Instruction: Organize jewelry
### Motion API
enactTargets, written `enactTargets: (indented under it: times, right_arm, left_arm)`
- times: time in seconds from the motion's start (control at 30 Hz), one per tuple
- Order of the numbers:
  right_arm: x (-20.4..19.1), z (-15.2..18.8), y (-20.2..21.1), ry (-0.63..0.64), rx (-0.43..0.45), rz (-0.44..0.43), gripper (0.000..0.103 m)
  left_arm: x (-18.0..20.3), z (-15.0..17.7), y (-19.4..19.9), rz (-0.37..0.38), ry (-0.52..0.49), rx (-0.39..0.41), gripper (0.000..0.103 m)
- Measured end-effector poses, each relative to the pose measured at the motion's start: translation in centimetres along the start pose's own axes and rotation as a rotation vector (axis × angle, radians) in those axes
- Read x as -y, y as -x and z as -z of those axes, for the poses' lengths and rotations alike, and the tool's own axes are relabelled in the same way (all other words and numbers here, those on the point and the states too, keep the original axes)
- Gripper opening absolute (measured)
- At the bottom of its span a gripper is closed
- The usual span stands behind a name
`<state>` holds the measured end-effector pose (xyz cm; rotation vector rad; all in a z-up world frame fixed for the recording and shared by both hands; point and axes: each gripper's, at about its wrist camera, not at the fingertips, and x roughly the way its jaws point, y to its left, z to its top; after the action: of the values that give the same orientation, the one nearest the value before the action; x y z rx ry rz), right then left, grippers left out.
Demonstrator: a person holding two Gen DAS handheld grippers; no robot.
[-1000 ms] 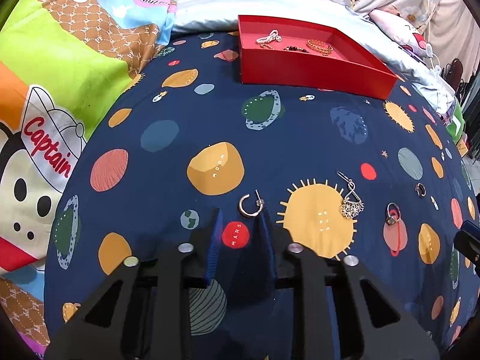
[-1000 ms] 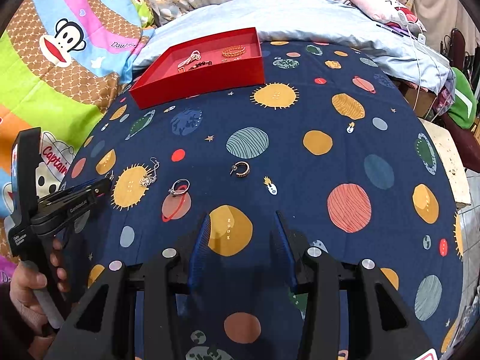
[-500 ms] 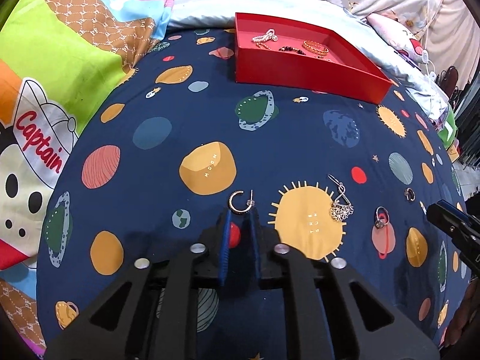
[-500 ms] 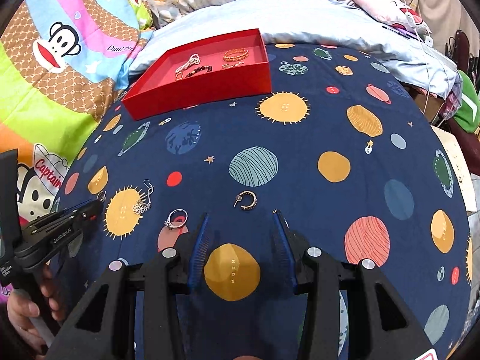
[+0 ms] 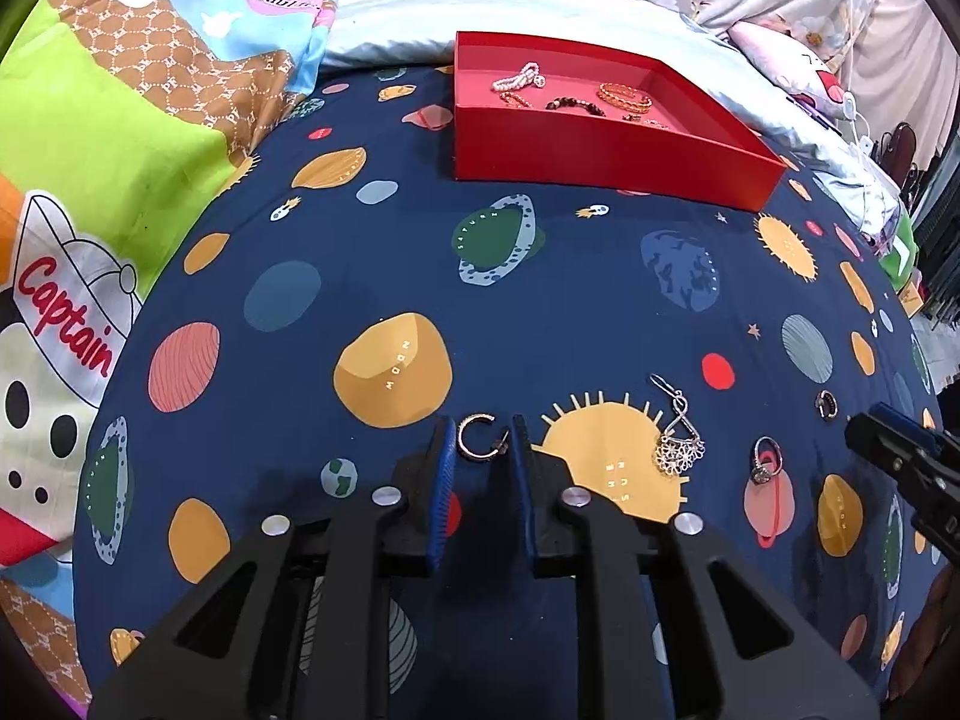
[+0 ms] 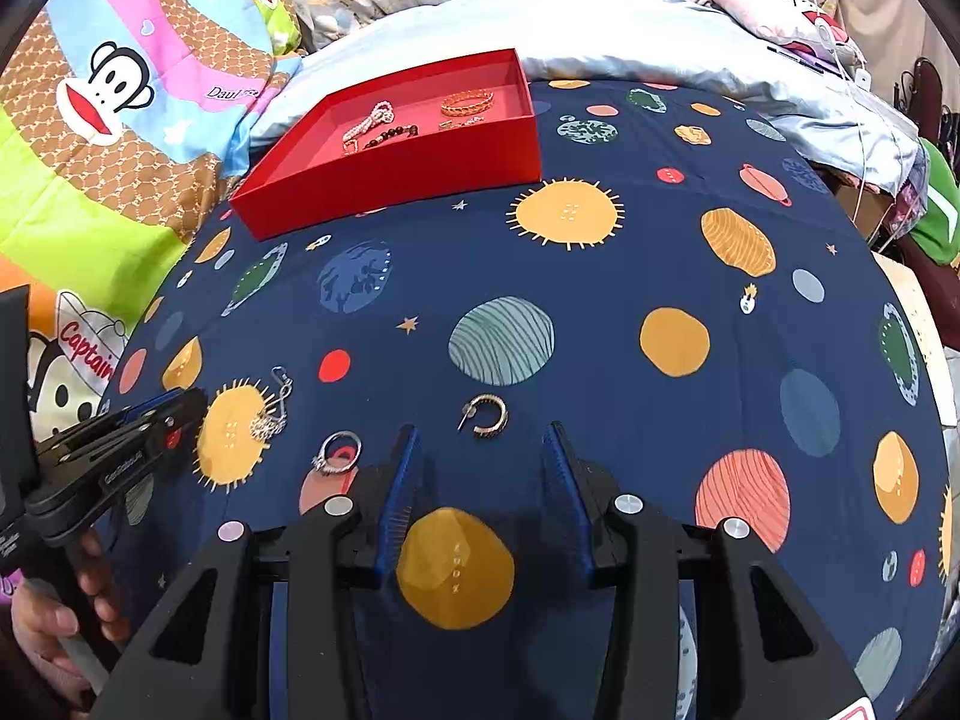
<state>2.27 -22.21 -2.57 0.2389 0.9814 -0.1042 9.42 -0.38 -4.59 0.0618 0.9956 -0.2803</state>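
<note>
A red tray (image 5: 600, 165) (image 6: 384, 180) at the back of the dark blue planet-print bedspread holds several bracelets. My left gripper (image 5: 483, 438) is open, its tips on either side of a silver hoop earring (image 5: 475, 437) lying on the spread. To its right lie a silver dangle earring (image 5: 677, 438) (image 6: 273, 408), a silver ring (image 5: 765, 461) (image 6: 337, 452) and a dark hoop earring (image 5: 826, 405). My right gripper (image 6: 480, 450) is open, just short of that gold-dark hoop earring (image 6: 487, 415), and shows at the left view's right edge (image 5: 888, 438).
A bright cartoon-print quilt (image 5: 90, 180) lies along the left. A pale blue pillow (image 6: 600, 18) and floral bedding sit behind the tray. The bed's right edge drops to clutter and a green item (image 6: 936, 222). My left hand holds its gripper (image 6: 108, 456) at lower left.
My left gripper narrowed, then opened again and moved forward so the silver hoop now sits between its tips. My right gripper advanced toward the gold-dark hoop.
</note>
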Motion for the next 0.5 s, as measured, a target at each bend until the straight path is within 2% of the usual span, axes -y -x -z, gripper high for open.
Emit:
enactTargets:
  times: [0.17, 0.27, 0.5]
  right_arm:
    - [0.0, -0.5, -1.4, 0.008, -0.014, -0.001, 0.041]
    - [0.0, -0.5, -2.0, 0.014, -0.021, -0.002, 0.031]
    - [-0.4, -0.4, -2.3, 0.049, -0.008, 0.037, 0.017]
  left_arm:
    - [0.0, 0.0, 0.2, 0.004, 0.004, -0.003, 0.017]
    - [0.0, 0.0, 0.3, 0.006, 0.007, -0.005, 0.017]
    - [0.1, 0.1, 0.3, 0.012, 0.008, -0.009, 0.017]
